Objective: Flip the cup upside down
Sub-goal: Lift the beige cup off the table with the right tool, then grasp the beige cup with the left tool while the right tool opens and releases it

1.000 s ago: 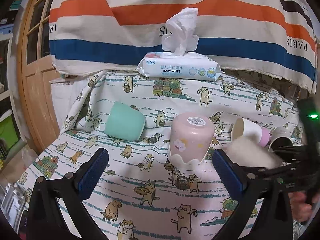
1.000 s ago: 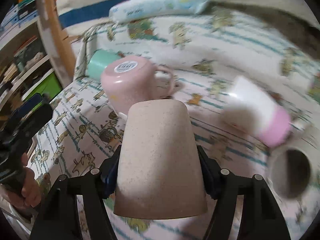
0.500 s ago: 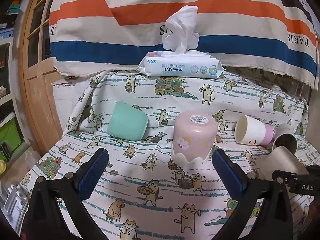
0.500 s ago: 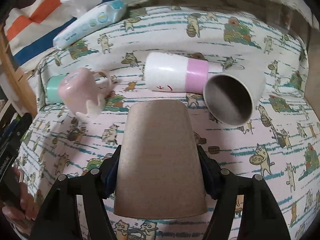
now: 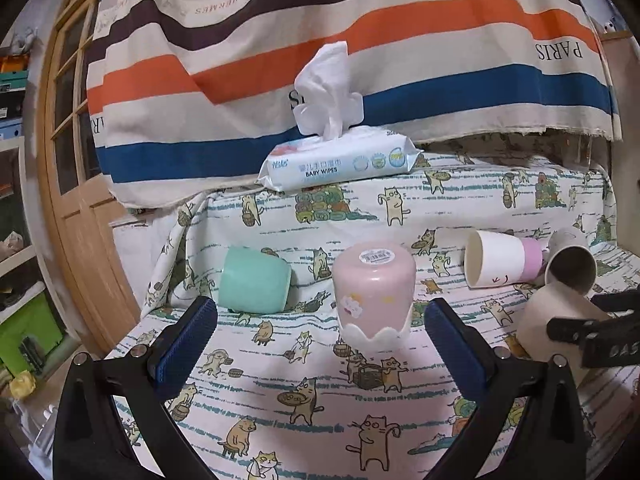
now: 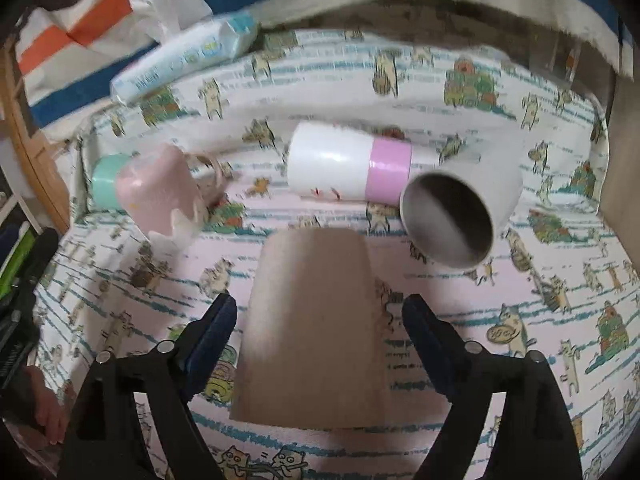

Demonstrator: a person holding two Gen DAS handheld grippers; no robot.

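A cloth-covered surface in a dim, cluttered room

A cat-print cloth [image 5: 320,408] covered the surface, and a striped orange, blue and brown fabric [image 5: 280,92] printed with "PARIS" hung behind it. A wooden door with glass panes [image 5: 76,128] stood to the left, beside shelves [image 5: 16,216] holding a green bin.

The beige cup [image 6: 312,328] is blurred — whether its rim meets the cloth is unclear. The mint cup [image 6: 105,179] sits half hidden behind the pink mug [image 6: 158,196].
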